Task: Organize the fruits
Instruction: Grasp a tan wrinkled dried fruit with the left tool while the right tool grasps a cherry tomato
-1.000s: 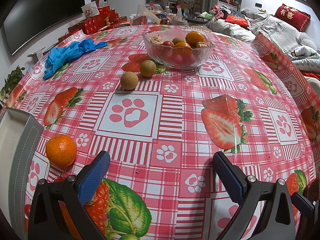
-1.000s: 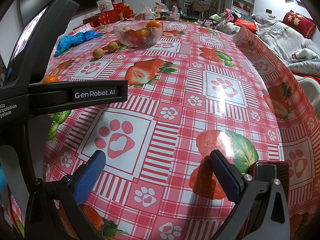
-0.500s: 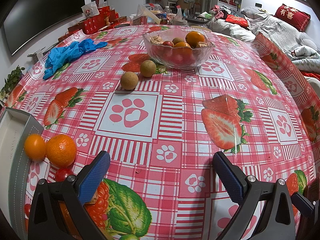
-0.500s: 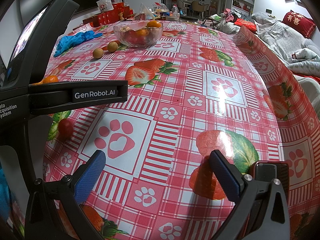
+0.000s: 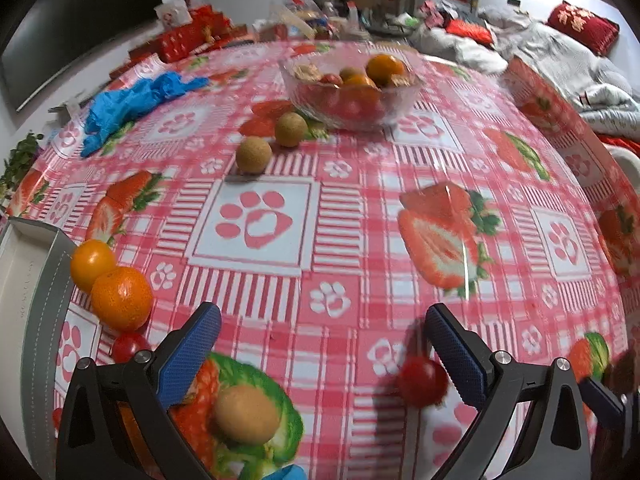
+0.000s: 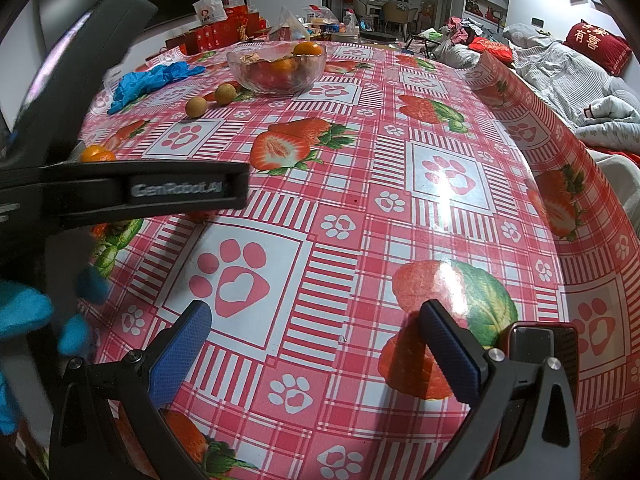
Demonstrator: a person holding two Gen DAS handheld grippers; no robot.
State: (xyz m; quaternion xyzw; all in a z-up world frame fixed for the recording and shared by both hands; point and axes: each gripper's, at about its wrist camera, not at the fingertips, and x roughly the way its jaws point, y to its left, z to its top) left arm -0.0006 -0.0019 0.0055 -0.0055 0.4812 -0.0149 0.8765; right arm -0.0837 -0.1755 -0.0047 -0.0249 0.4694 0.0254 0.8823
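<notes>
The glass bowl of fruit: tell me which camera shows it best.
Left wrist view. The glass bowl sits larger and near centre there, though slightly blurred, with the fruit inside showing. The right wrist view shows it whole and sharper but smaller and farther off.

Red-checked strawberry tablecloth [image 5: 344, 248], orange mandarins [image 5: 121, 297]

Both wrist views sit low over the table [image 5: 320, 320], facing the shared glass bowl [image 5: 352, 92].
</notes>
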